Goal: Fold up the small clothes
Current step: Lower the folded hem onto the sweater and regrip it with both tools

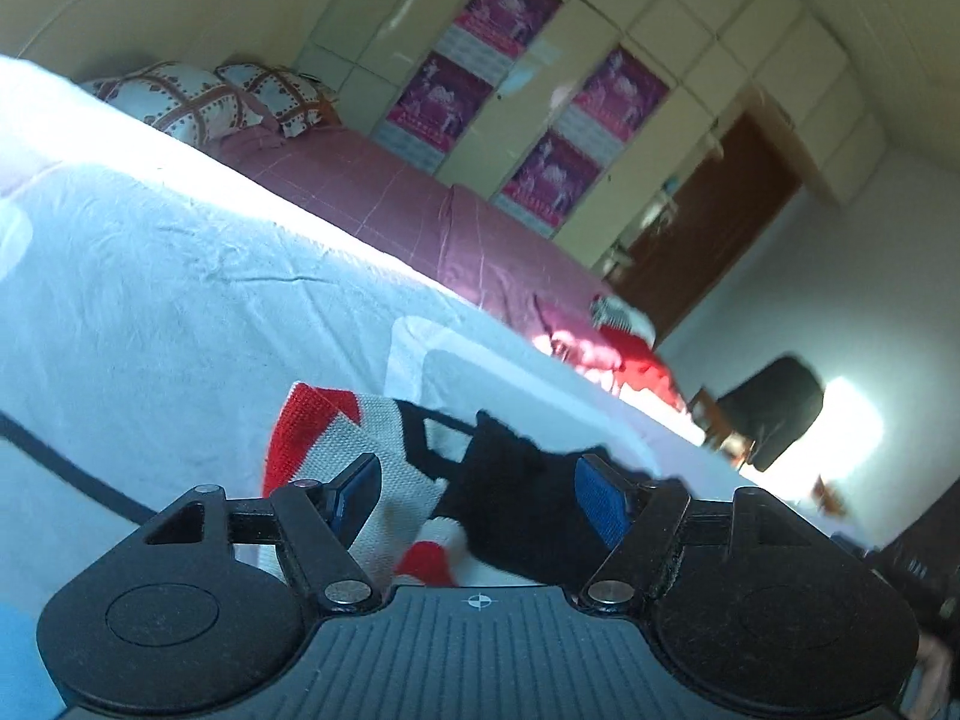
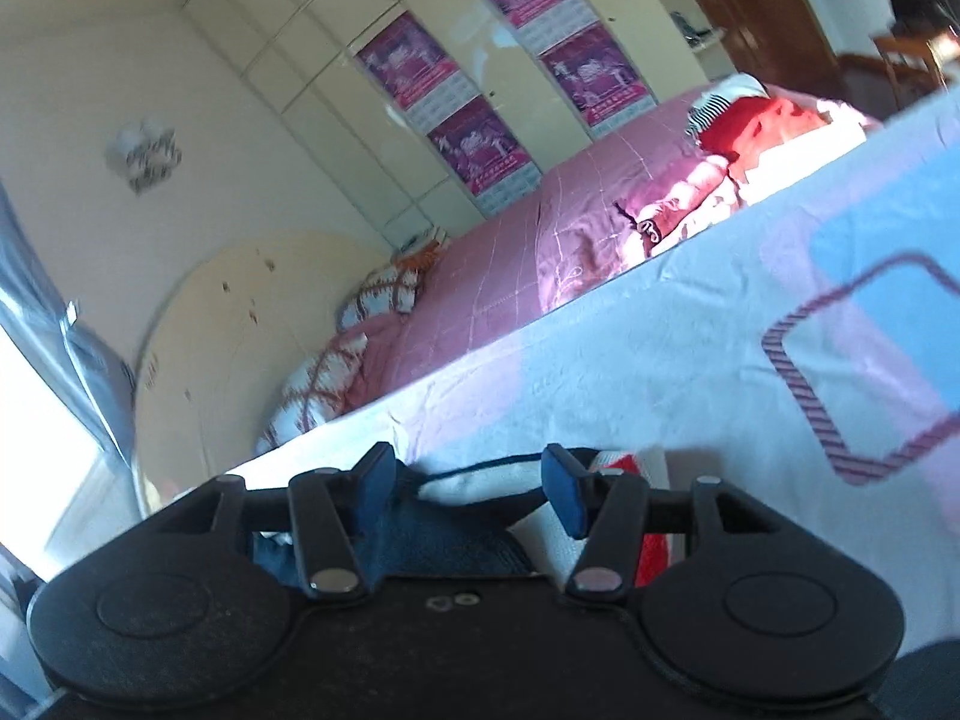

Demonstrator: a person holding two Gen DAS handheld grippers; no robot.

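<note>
While both grippers gape, 1 rumpled red, white and black knit garment (image 1: 420,468) between blue pads (image 1: 600,501).

Harsh window glare, fisheye-warped edges

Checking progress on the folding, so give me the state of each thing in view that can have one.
left gripper: open, garment between the pads.
right gripper: open, over the garment.
knit garment: lying rumpled on the white sheet.
clothes pile: unfolded, far side of the bed.

No text was legible; printing on the magenta wall posters (image 1: 510,12) on the cream cupboard doors (image 1: 648,192) stayed too blurred.
</note>
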